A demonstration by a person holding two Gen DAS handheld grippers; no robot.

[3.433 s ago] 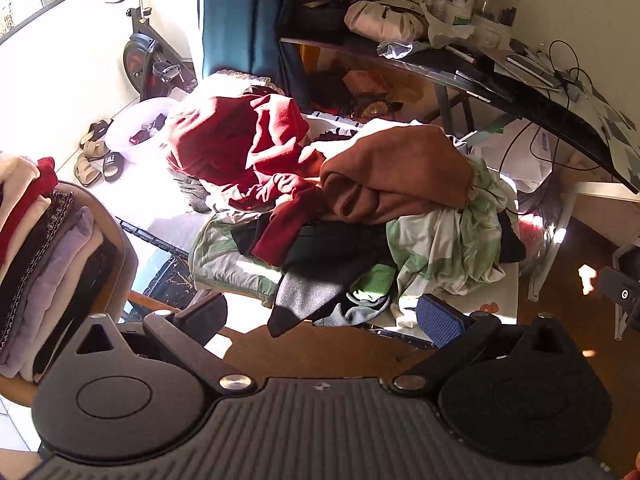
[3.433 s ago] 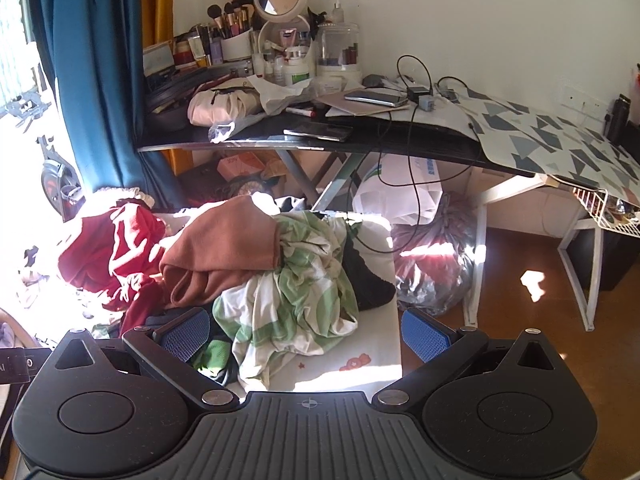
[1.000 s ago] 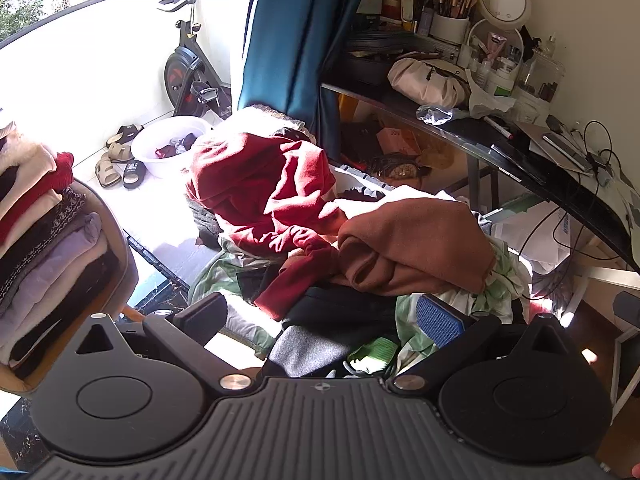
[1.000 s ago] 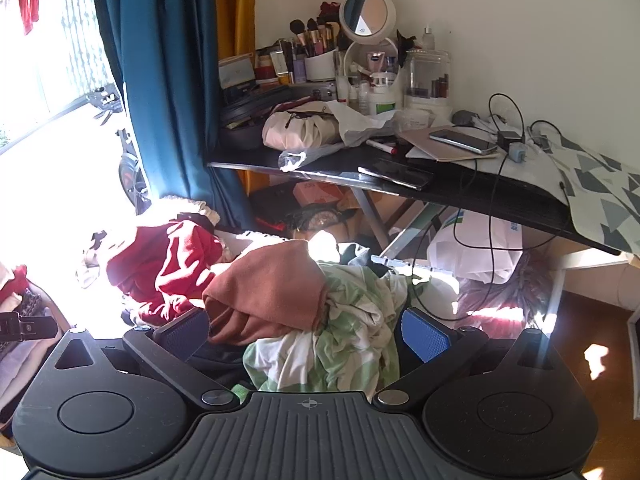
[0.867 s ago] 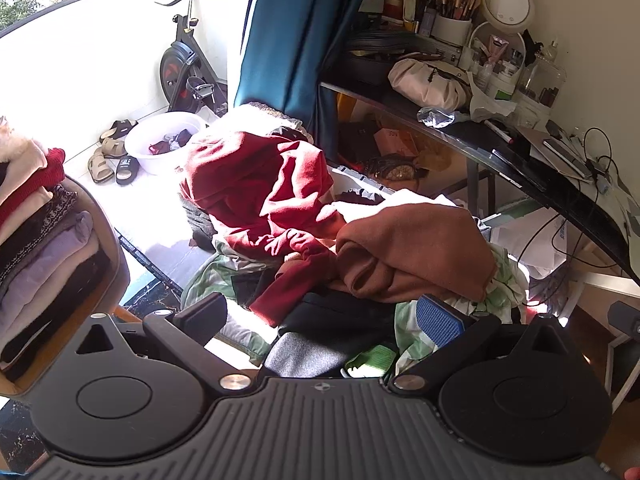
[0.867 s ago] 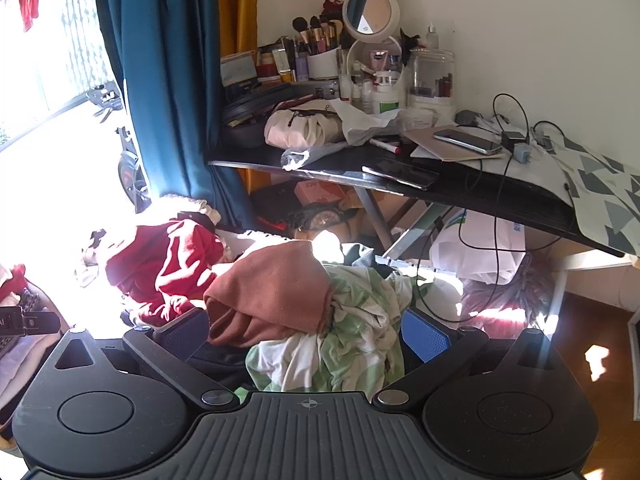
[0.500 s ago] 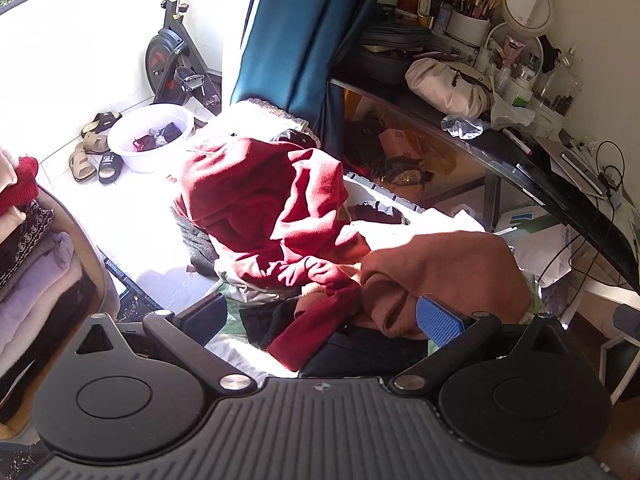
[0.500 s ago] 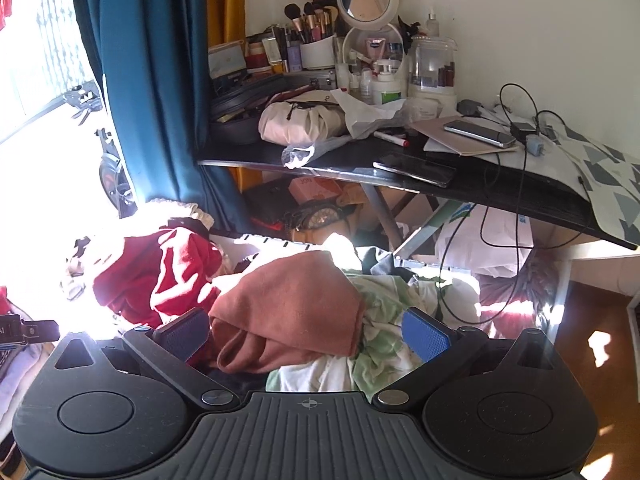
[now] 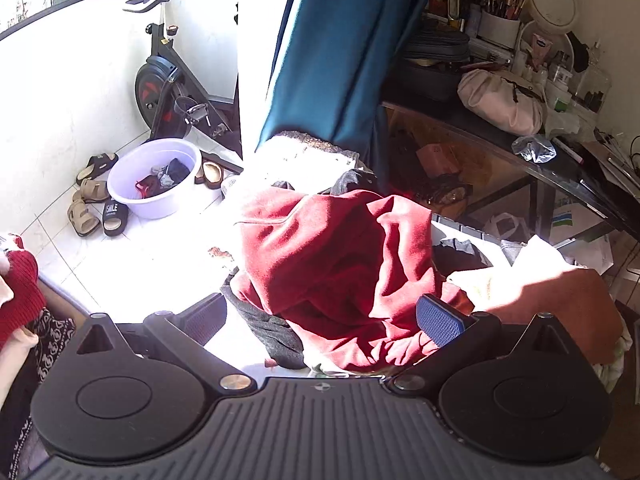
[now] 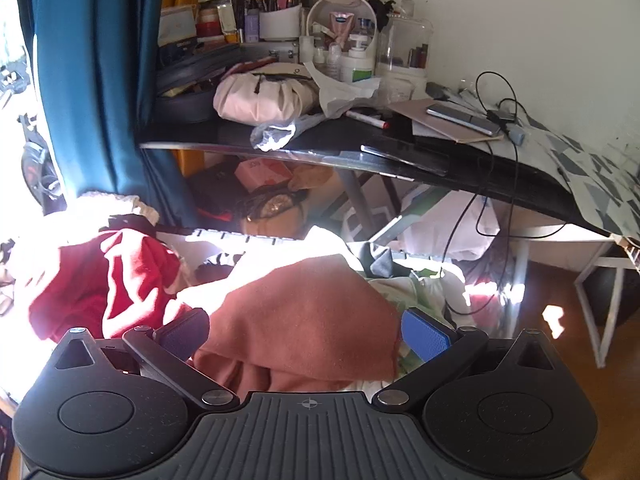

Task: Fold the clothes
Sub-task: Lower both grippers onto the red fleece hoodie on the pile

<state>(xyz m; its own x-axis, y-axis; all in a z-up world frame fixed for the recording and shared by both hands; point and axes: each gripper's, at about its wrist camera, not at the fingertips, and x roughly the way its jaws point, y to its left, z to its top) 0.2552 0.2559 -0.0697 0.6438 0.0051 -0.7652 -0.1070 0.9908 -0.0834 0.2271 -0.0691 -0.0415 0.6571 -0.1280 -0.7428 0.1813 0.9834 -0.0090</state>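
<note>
A heap of unfolded clothes lies in front of me. In the left wrist view my left gripper (image 9: 322,318) is open over a dark red garment (image 9: 336,264), its fingers on either side of the cloth without gripping it. A rust-brown garment (image 9: 560,304) lies to its right. In the right wrist view my right gripper (image 10: 304,338) is open just above that rust-brown garment (image 10: 304,320), with the dark red garment (image 10: 116,276) to the left and green-and-white cloth (image 10: 424,292) at the right.
A stack of folded clothes (image 9: 20,320) sits at the far left. A cluttered black desk (image 10: 440,160) with cables overhangs the pile behind. A teal curtain (image 9: 344,48), an exercise bike (image 9: 172,80), a white basin (image 9: 154,178) and sandals stand on the sunlit floor.
Both grippers have moved forward and down toward the heap. The left now hangs over the dark red garment, the right over the rust-brown one. Both stay open.
</note>
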